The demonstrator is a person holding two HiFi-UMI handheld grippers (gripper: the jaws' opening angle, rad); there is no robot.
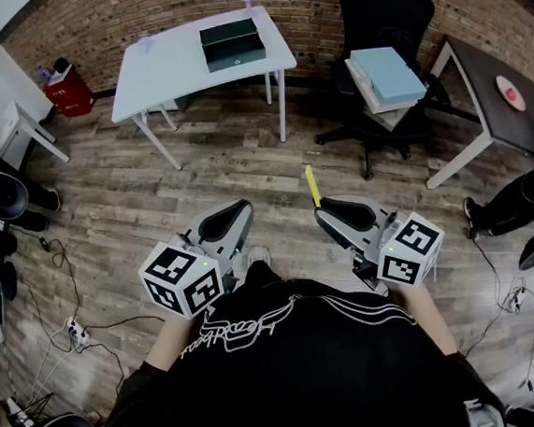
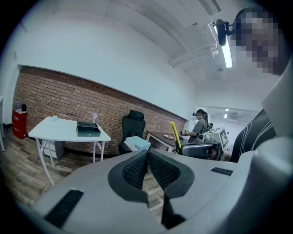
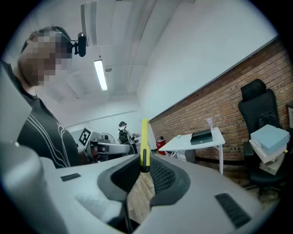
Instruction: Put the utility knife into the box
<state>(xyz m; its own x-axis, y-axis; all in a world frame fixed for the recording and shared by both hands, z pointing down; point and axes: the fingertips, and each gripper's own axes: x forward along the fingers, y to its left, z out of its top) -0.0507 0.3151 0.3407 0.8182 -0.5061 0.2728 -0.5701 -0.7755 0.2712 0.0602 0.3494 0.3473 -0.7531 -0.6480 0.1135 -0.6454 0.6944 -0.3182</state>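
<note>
Pickup looks done: the right gripper is clamped on the yellow knife, mid-frame in the head view. The left gripper is pinched closed on nothing. The box sits on the table at top center, well apart, so I'd say the carry and drop-in are left.

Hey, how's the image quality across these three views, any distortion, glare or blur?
Head view: strong fisheye, brick wall bows, corners black, light even. Left gripper view: ceiling lamp glares white. Right gripper view: yellow utility knife crisp, distant box small but clear.
</note>
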